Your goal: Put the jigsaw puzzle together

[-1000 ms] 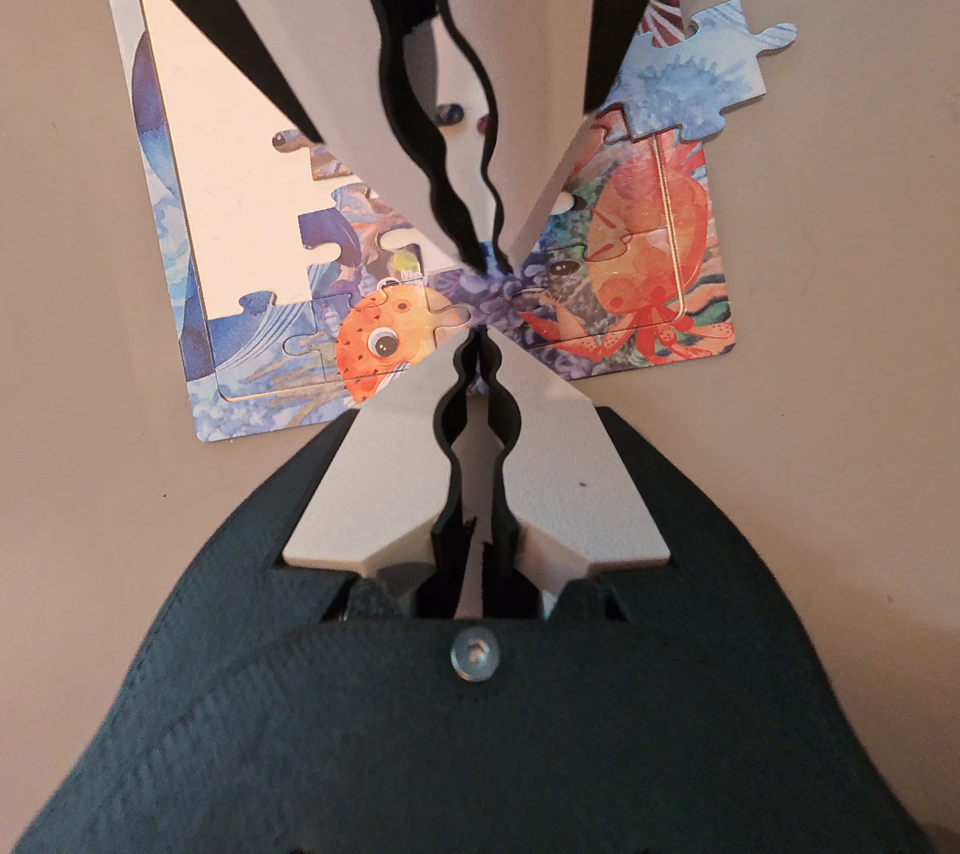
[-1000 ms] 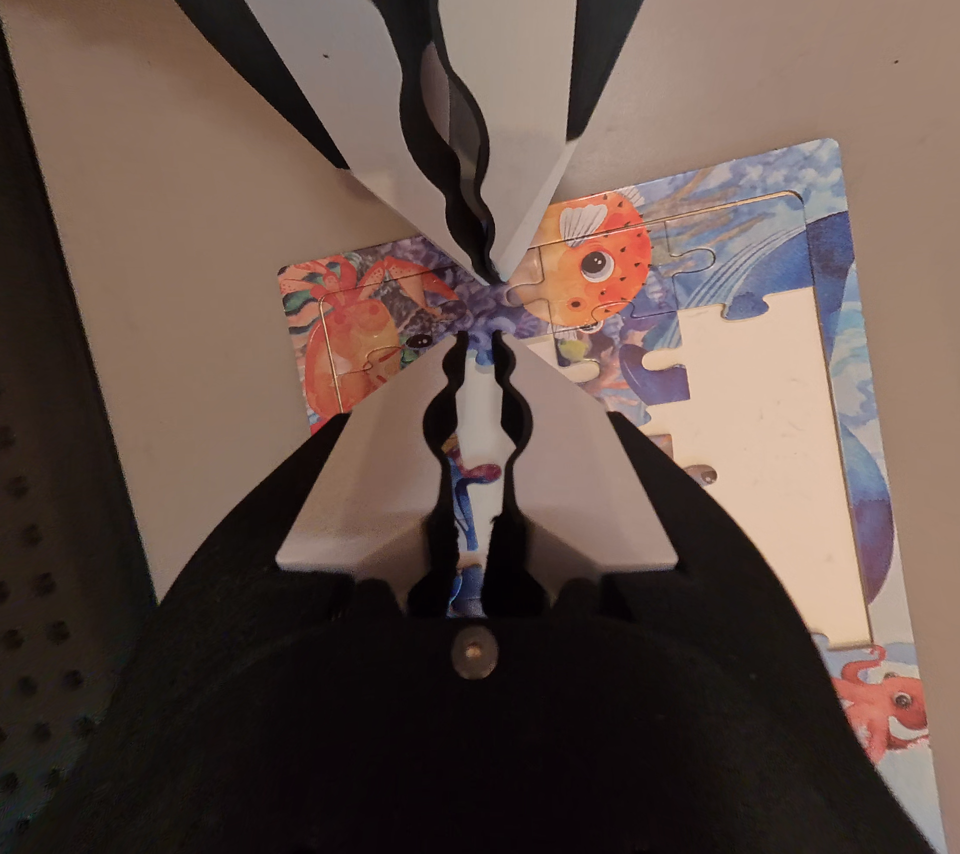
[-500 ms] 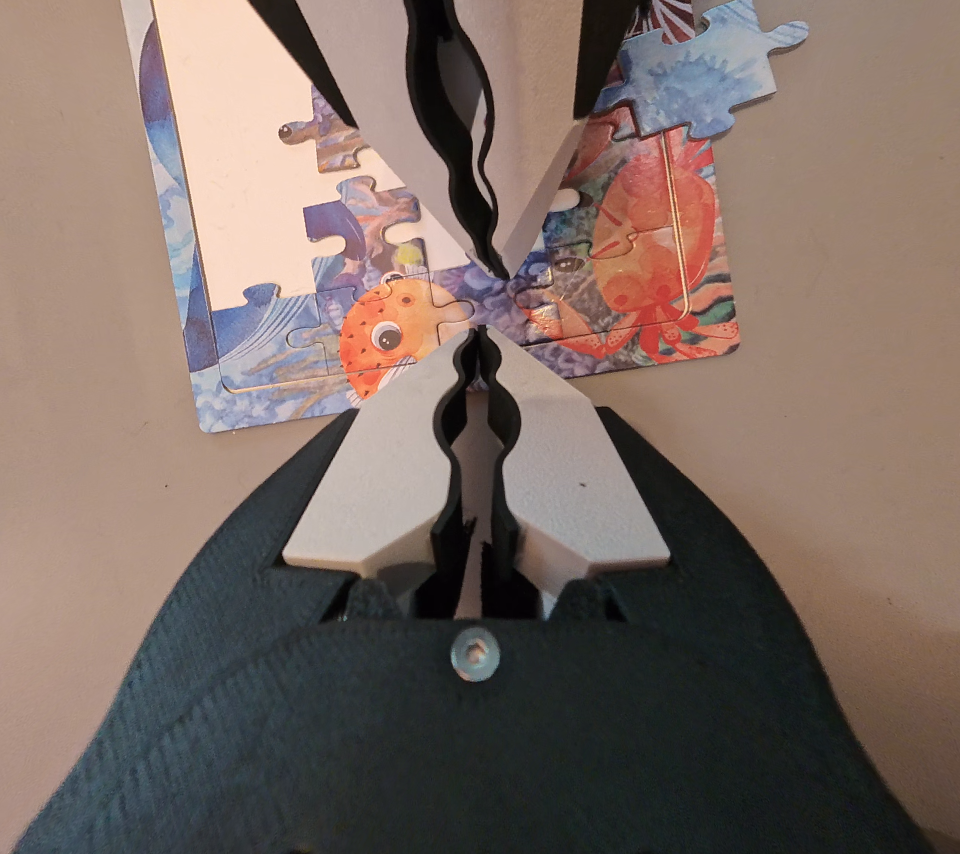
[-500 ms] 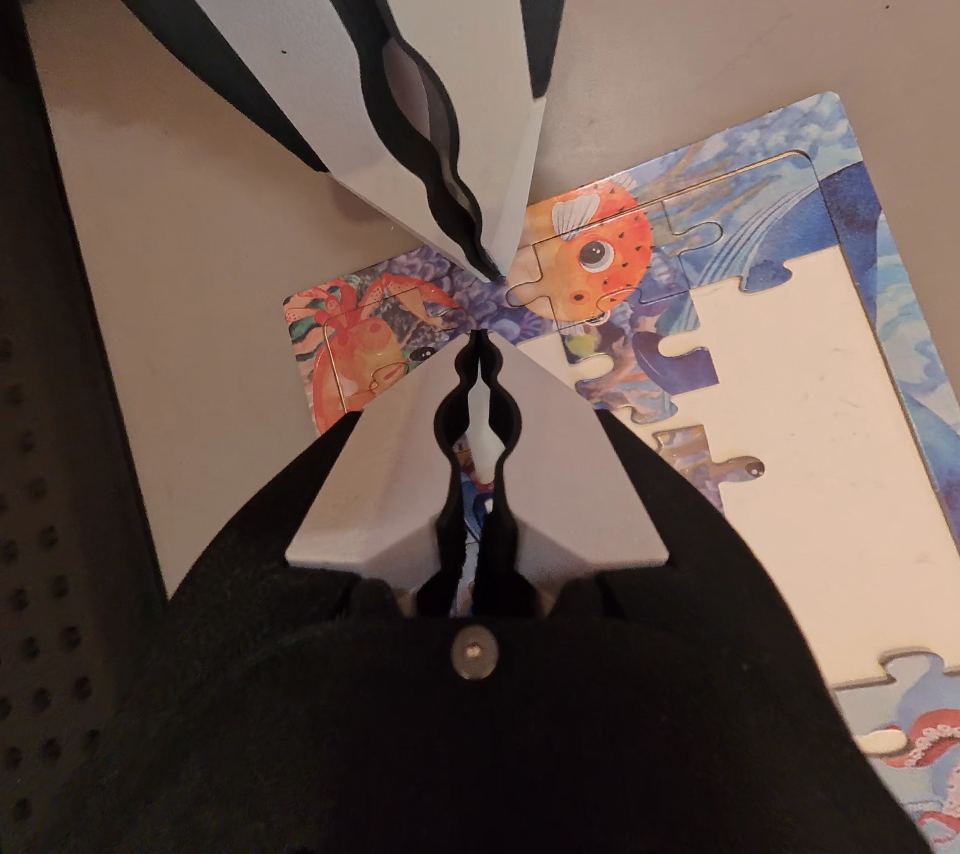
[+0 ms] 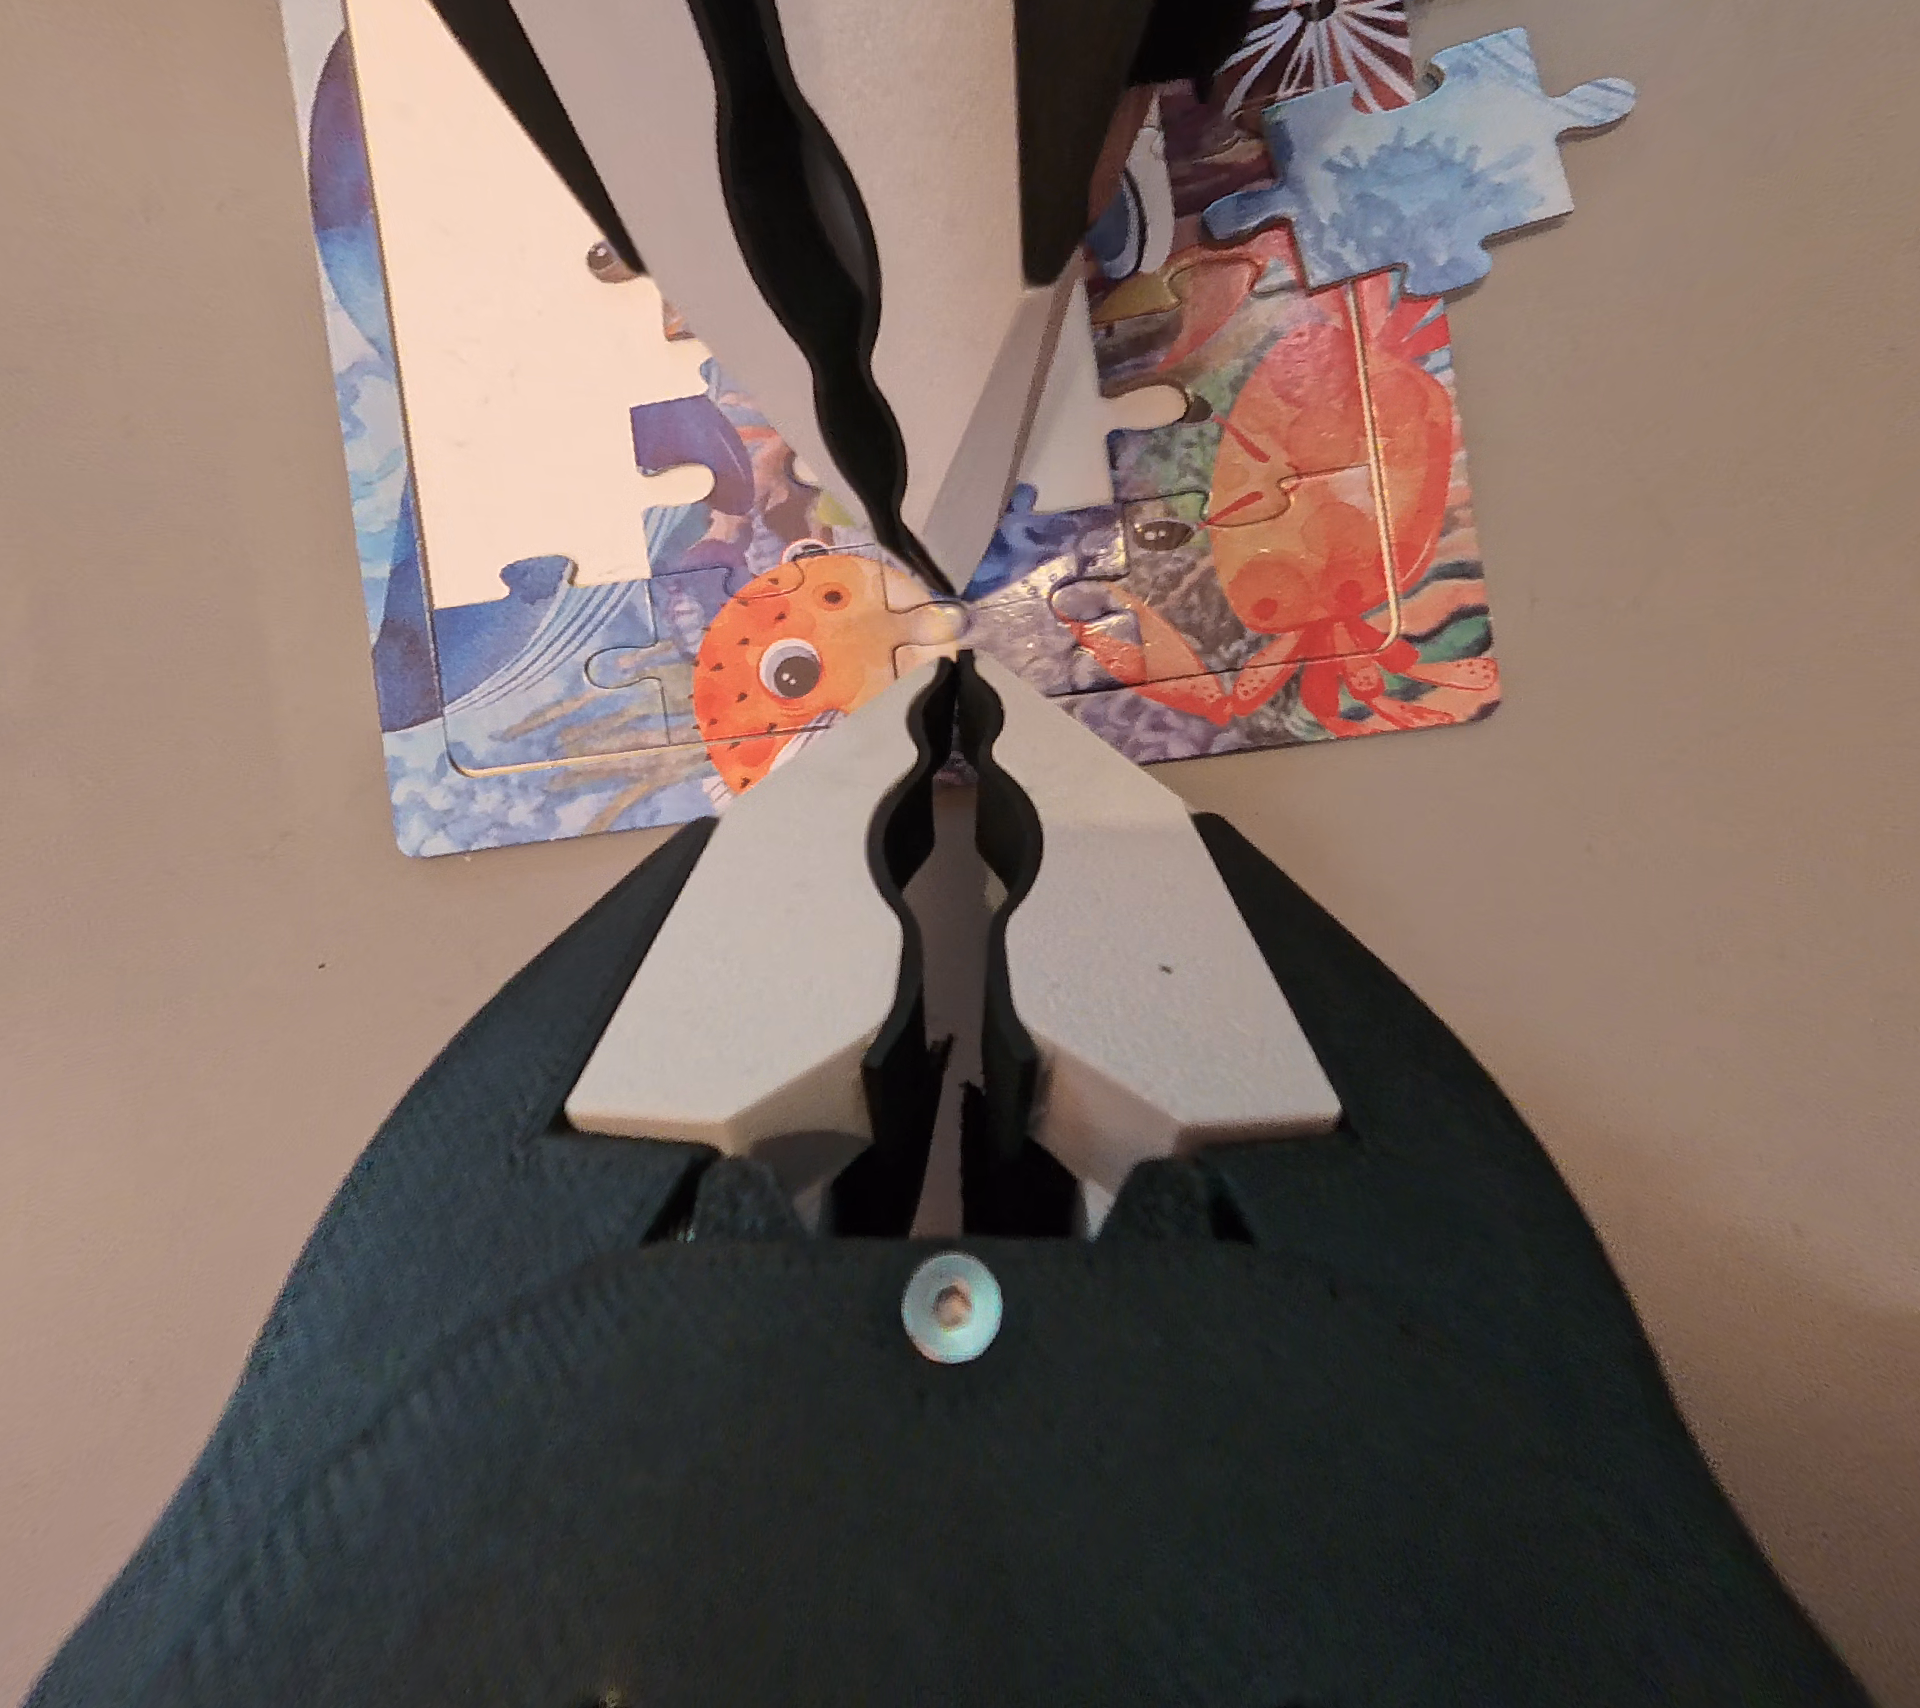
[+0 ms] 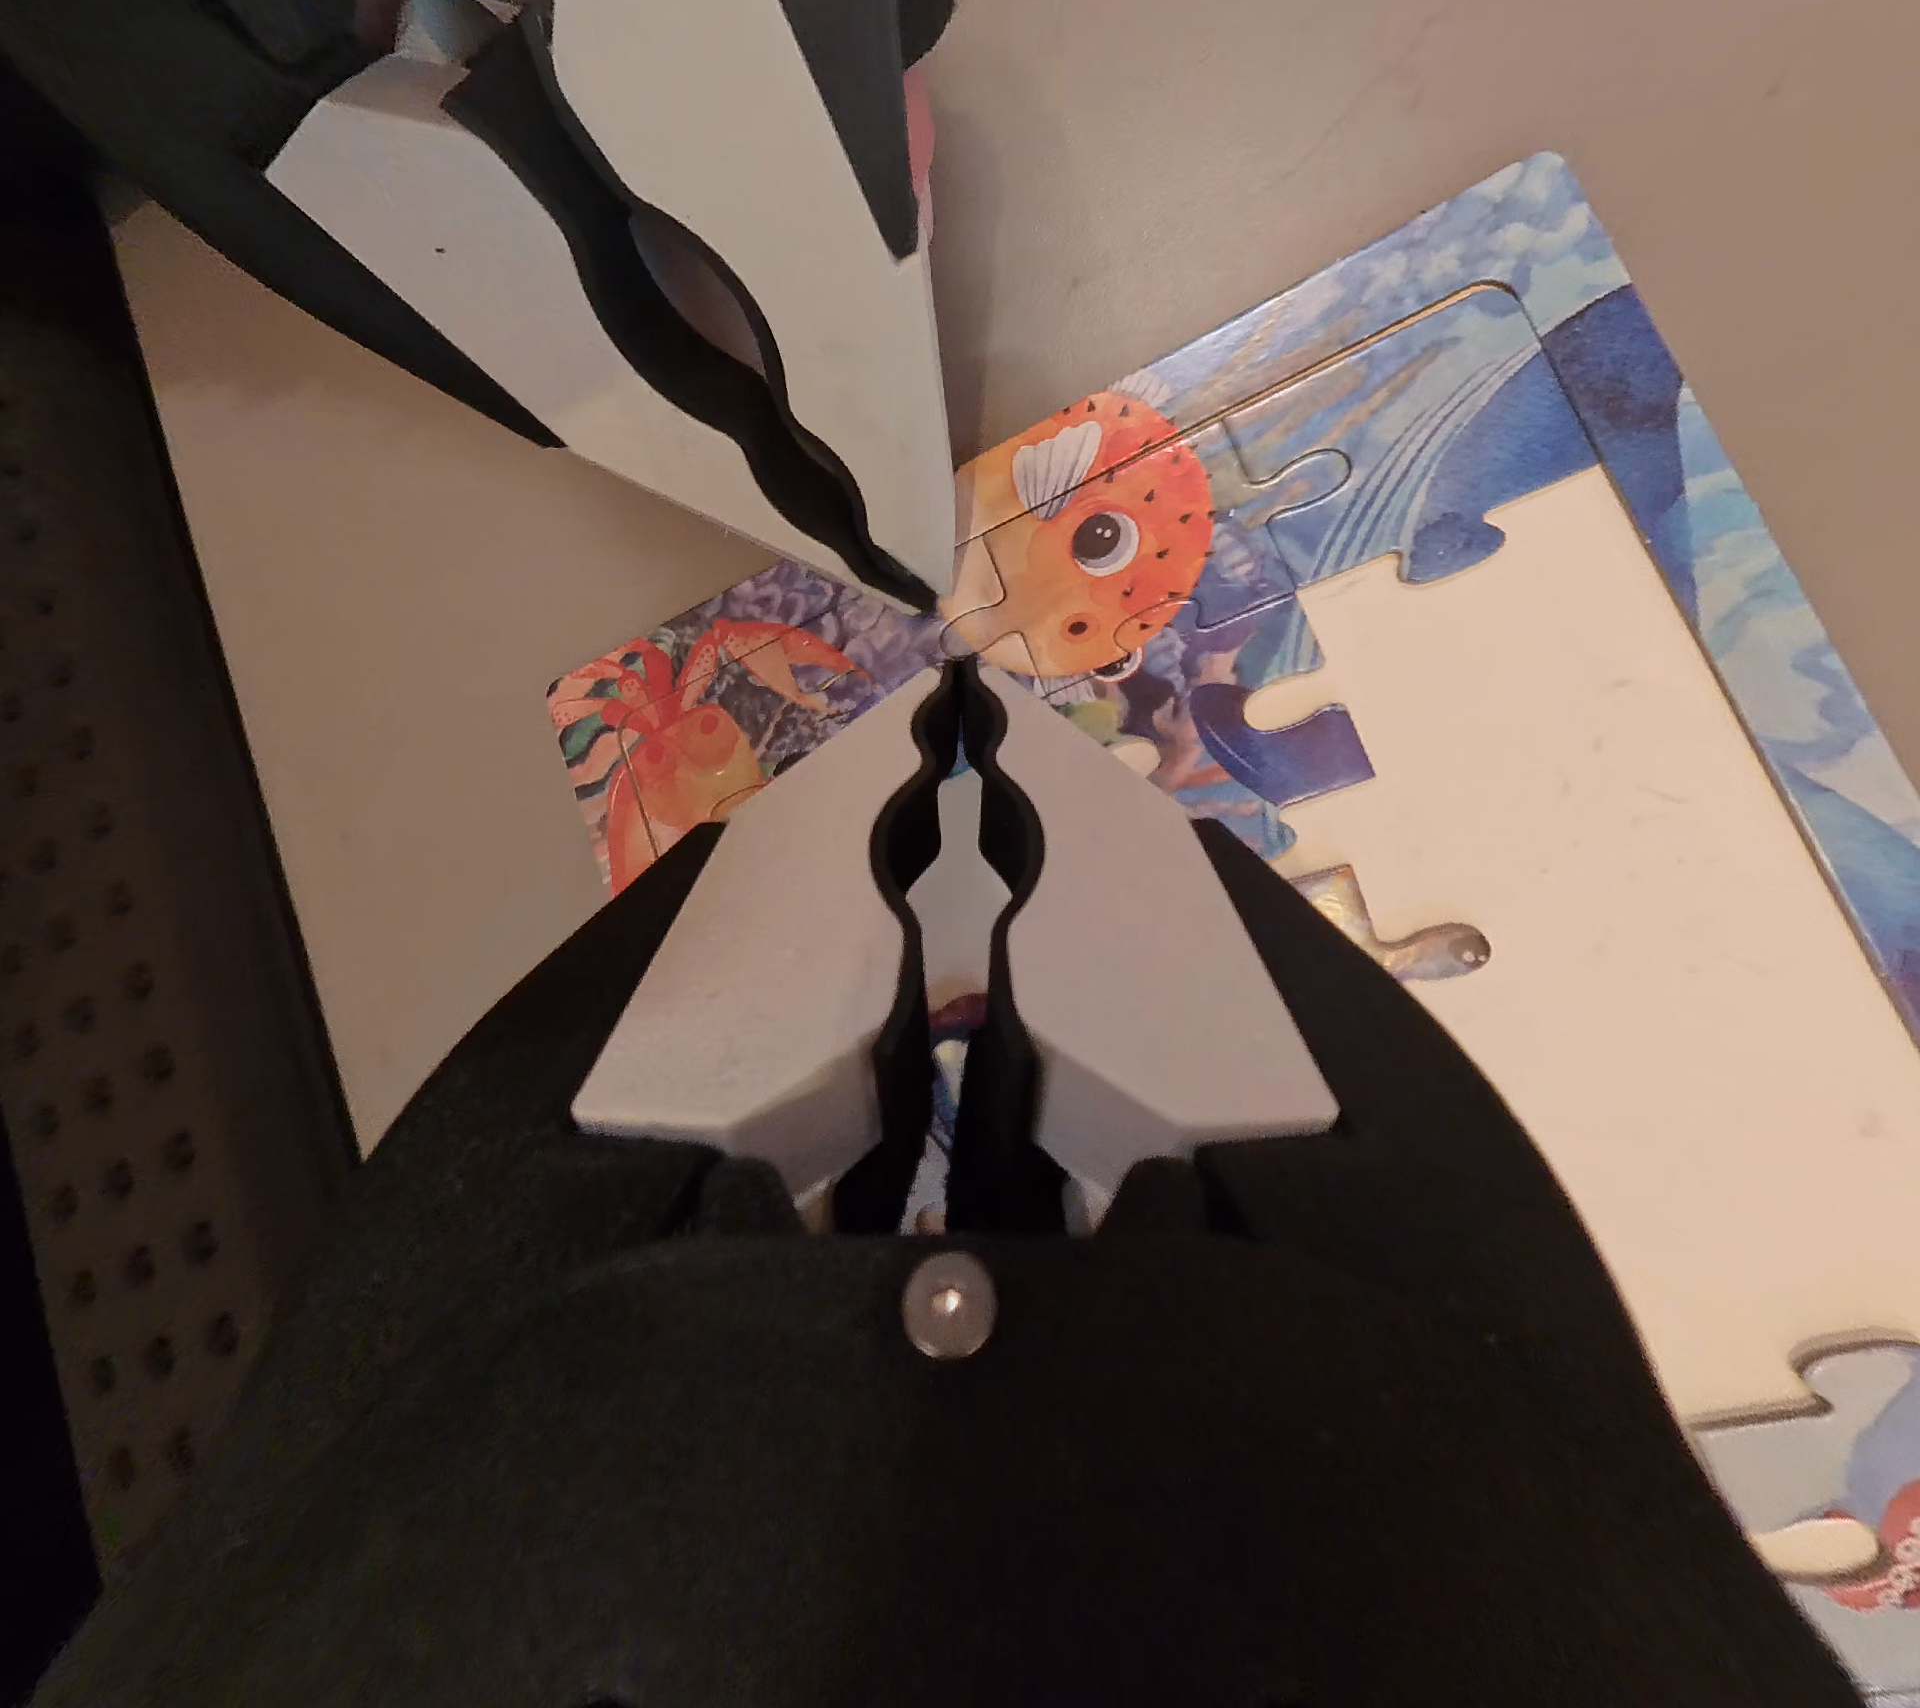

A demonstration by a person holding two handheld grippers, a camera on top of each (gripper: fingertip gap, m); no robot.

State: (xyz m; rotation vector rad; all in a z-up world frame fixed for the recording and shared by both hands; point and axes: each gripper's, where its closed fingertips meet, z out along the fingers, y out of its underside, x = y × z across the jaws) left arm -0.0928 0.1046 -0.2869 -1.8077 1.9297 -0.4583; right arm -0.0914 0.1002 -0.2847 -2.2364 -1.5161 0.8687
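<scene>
- Left wrist view: the left gripper (image 5: 954, 671) has its jaws pressed together, empty, tips down on the jigsaw puzzle (image 5: 1278, 536) at the seam beside the orange fish piece (image 5: 800, 650). The right gripper (image 5: 940, 583) comes in from straight ahead, tip to tip. Loose pieces (image 5: 1392, 193) lie ahead to the right.
- Right wrist view: the right gripper (image 6: 956, 671) is likewise closed on nothing, meeting the left gripper (image 6: 925, 588) at the fish piece's knob. The puzzle tray (image 6: 1558, 827) shows bare backing to the right.
- Step, as I judge: pressing a placed piece flat. Next: lift off and fetch a loose piece.
</scene>
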